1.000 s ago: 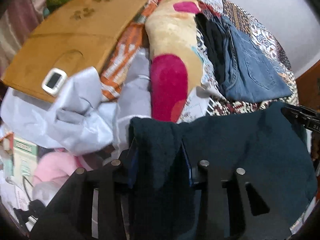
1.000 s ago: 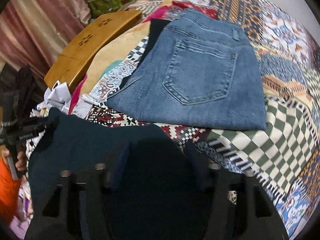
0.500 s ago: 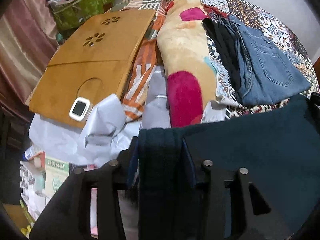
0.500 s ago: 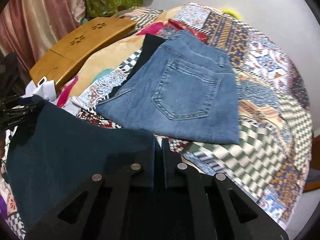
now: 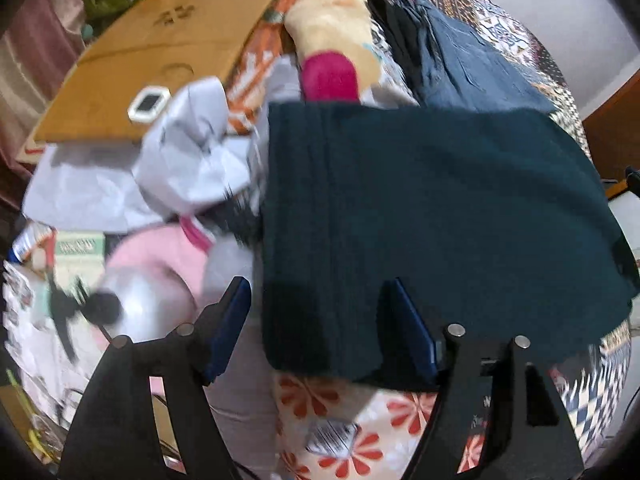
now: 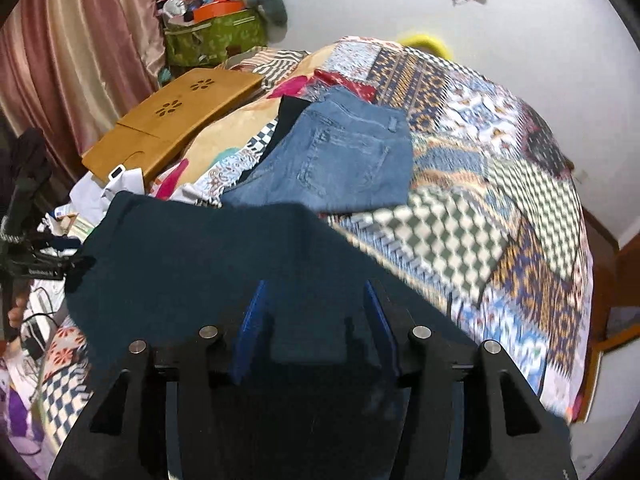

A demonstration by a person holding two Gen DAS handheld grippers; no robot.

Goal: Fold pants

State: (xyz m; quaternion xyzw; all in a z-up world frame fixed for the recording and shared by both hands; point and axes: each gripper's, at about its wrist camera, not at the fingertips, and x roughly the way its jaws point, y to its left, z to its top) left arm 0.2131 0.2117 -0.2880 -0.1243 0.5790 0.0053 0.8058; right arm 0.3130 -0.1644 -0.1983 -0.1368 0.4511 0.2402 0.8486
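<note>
Now the dark teal pants [image 5: 432,208], folded into a flat rectangle, lie on the patterned bed [image 6: 460,224], just in front of folded blue jeans [image 6: 340,160]. Left gripper [image 5: 316,320]: fingers have just been opening and stand apart, the pants' near edge between them, pads not pressing. Right gripper [image 6: 316,320]: fingers likewise just opened, spread above the cloth without gripping it. A wooden lap tray [image 6: 172,120] lies beyond.

My left gripper [image 5: 316,320] points steeply down, its jaws just opened wide, pads pressing on nothing. My right gripper [image 6: 314,316] tilts down too, jaws just parted, blue pads [image 6: 250,328] standing apart.
</note>
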